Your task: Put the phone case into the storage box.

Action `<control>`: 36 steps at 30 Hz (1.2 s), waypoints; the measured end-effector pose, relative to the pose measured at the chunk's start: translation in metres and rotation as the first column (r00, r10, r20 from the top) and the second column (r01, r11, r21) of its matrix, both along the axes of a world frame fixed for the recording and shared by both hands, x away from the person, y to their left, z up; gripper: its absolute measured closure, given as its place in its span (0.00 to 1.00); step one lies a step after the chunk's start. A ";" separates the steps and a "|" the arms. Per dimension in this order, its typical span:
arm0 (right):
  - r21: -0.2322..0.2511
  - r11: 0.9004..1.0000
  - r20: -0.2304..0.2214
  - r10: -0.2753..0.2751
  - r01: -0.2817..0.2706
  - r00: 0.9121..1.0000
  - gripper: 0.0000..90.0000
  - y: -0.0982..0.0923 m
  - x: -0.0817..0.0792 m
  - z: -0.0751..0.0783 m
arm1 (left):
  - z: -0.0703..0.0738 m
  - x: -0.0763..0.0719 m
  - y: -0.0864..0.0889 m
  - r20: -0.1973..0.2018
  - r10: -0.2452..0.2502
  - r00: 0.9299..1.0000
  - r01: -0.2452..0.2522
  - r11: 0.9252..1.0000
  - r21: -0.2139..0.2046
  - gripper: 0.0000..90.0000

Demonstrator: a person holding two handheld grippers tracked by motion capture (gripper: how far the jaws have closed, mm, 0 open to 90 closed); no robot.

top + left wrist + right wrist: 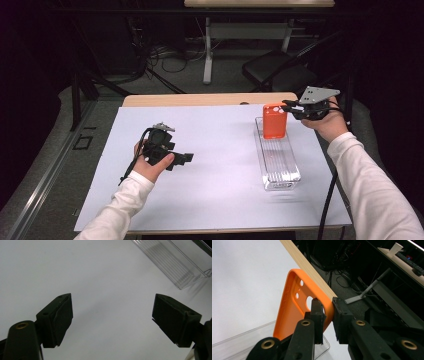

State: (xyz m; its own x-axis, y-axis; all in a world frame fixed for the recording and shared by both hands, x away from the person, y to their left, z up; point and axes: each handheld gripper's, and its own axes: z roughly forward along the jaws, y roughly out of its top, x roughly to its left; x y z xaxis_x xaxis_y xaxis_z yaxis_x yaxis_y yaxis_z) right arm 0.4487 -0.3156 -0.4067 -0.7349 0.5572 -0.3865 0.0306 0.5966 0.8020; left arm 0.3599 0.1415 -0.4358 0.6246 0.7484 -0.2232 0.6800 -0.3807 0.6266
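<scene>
- Now the right tongs are clenched on the top edge of the orange case; in the right gripper view the two pads press on the rim of the case near its camera holes.
- The case stands upright at the far end of the clear tray, and its lower part is inside the tray.
- The tray lies lengthwise on the right part of the white sheet that covers the table.
- The right hand is at the far right edge of the table, just beside the case.
- The left tongs are released and grasp nothing; in the left gripper view the jaws stand wide apart over the bare sheet.
- The left hand is over the left part of the sheet, well apart from the tray.
- One corner of the tray appears at the top right of the left gripper view.
</scene>
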 end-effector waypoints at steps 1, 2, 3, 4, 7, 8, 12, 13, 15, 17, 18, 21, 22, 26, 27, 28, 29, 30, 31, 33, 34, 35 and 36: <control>0.002 1.000 0.000 -0.002 0.002 1.000 0.89 0.000 0.001 -0.002 | -0.001 0.000 0.000 -0.001 0.001 1.000 -0.001 1.000 -0.001 0.19; 0.002 1.000 0.001 -0.005 0.005 1.000 0.89 0.000 0.002 -0.004 | -0.001 0.000 0.000 -0.004 0.002 1.000 -0.002 1.000 -0.002 0.19; 0.004 1.000 0.003 -0.005 0.005 1.000 0.89 0.000 0.003 -0.006 | -0.001 0.000 0.000 -0.004 0.002 1.000 -0.002 1.000 -0.002 0.19; 0.001 1.000 0.006 -0.006 0.006 1.000 0.89 0.000 0.004 -0.007 | -0.002 0.000 0.000 -0.003 0.001 1.000 -0.001 1.000 0.000 0.19; 0.004 1.000 0.017 -0.007 0.007 1.000 0.89 0.000 0.006 -0.011 | -0.002 0.000 0.000 -0.004 0.000 1.000 0.000 1.000 -0.003 0.19; 0.000 1.000 0.024 -0.008 0.008 1.000 0.89 0.000 0.007 -0.013 | -0.002 0.000 0.000 -0.004 0.003 1.000 -0.003 1.000 0.000 0.19; -0.005 1.000 0.038 -0.007 0.007 0.999 0.89 0.001 0.009 -0.017 | -0.003 0.001 0.001 -0.004 0.003 1.000 -0.003 1.000 -0.004 0.19; -0.005 1.000 0.043 -0.008 0.008 0.999 0.89 0.001 0.010 -0.017 | -0.003 0.001 0.001 -0.004 0.003 1.000 -0.003 1.000 -0.004 0.19; -0.003 1.000 0.054 -0.011 0.011 0.998 0.89 0.002 0.011 -0.018 | -0.002 0.000 0.001 -0.003 0.005 1.000 -0.005 1.000 0.001 0.19; -0.006 1.000 0.065 -0.006 0.007 0.998 0.89 0.003 0.012 -0.019 | -0.002 0.000 0.001 -0.005 0.008 1.000 -0.008 1.000 0.001 0.19; -0.006 1.000 0.067 -0.006 0.007 0.998 0.89 0.004 0.013 -0.020 | -0.002 0.000 0.001 -0.005 0.008 1.000 -0.008 1.000 0.000 0.19; -0.016 1.000 0.083 0.000 0.001 0.997 0.89 0.006 0.015 -0.022 | -0.002 0.000 0.001 -0.005 0.009 1.000 -0.009 1.000 0.001 0.19; -0.018 1.000 0.090 -0.003 0.004 0.996 0.89 0.007 0.015 -0.023 | -0.003 0.000 0.001 -0.005 0.008 1.000 -0.008 1.000 0.000 0.19; -0.026 1.000 0.127 -0.014 0.017 0.992 0.89 0.009 0.017 -0.026 | -0.003 0.000 0.002 -0.005 0.007 1.000 -0.007 1.000 0.008 0.19; -0.029 0.999 0.130 -0.013 0.016 0.991 0.89 0.009 0.017 -0.027 | -0.003 0.000 0.002 -0.004 0.009 1.000 -0.009 1.000 0.009 0.19; -0.036 0.999 0.138 -0.011 0.017 0.990 0.89 0.010 0.017 -0.028 | -0.002 0.000 0.002 -0.006 0.006 1.000 -0.006 1.000 0.011 0.19; -0.038 0.999 0.146 -0.010 0.016 0.989 0.89 0.011 0.017 -0.029 | -0.002 0.000 0.003 -0.007 0.008 1.000 -0.008 1.000 0.012 0.19; -0.040 0.999 0.149 -0.010 0.016 0.989 0.89 0.011 0.017 -0.029 | -0.002 0.000 0.003 -0.005 0.010 1.000 -0.010 1.000 0.008 0.19; -0.043 0.999 0.155 -0.009 0.015 0.988 0.89 0.011 0.018 -0.030 | -0.002 0.000 0.004 -0.003 0.012 1.000 -0.012 1.000 0.008 0.19; -0.044 0.999 0.161 -0.012 0.019 0.987 0.89 0.012 0.018 -0.032 | -0.001 0.000 0.004 -0.003 0.017 1.000 -0.017 1.000 0.007 0.19; -0.045 0.999 0.161 -0.009 0.017 0.987 0.89 0.012 0.019 -0.033 | -0.001 -0.001 0.005 -0.004 0.017 1.000 -0.017 1.000 0.005 0.19; -0.045 0.999 0.162 -0.011 0.019 0.987 0.89 0.012 0.019 -0.033 | -0.001 -0.001 0.005 -0.005 0.017 1.000 -0.017 1.000 0.006 0.19; -0.047 0.999 0.164 -0.011 0.019 0.986 0.89 0.013 0.019 -0.034 | -0.001 -0.001 0.005 -0.005 0.017 1.000 -0.017 1.000 0.008 0.19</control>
